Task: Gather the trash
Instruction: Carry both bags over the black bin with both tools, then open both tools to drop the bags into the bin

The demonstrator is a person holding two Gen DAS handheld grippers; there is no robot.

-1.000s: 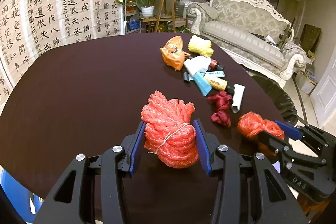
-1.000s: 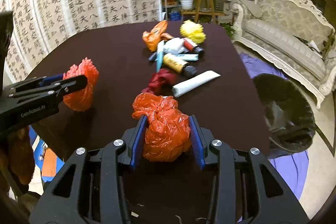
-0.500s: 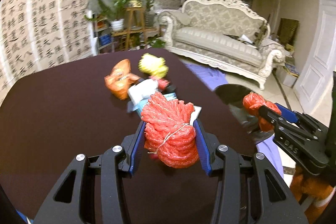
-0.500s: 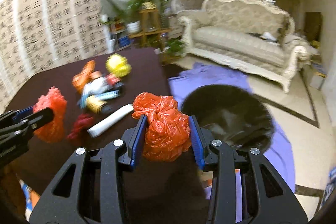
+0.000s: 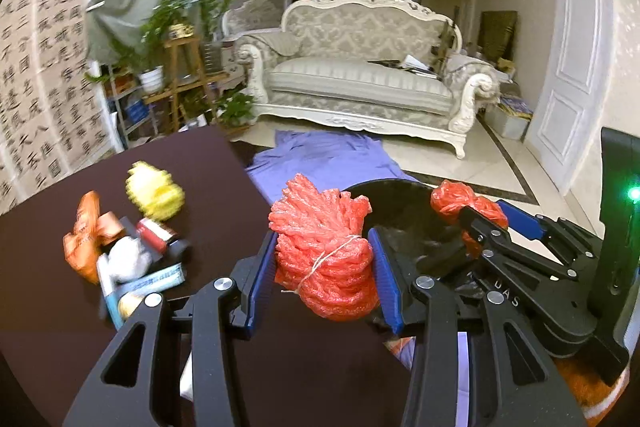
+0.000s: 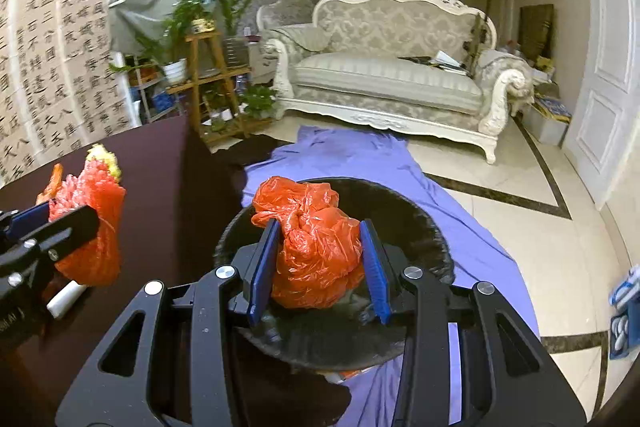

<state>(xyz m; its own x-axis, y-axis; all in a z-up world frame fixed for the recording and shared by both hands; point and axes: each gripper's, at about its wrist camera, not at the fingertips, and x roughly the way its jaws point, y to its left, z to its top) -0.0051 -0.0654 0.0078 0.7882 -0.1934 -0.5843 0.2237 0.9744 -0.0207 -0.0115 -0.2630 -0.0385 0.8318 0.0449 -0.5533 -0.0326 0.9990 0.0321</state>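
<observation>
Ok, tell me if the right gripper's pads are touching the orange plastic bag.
Touching. The right wrist view shows both blue pads pressed against the sides of the orange plastic bag, no gap visible.

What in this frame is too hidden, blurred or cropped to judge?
- Inside of the black-lined trash bin: right wrist view, blocked by the crumpled orange plastic bag; contents unreadable.
- Labels on the tubes and bottles pile: left wrist view, motion-blurred.
- White tube: right wrist view, mostly behind the left gripper.
</observation>
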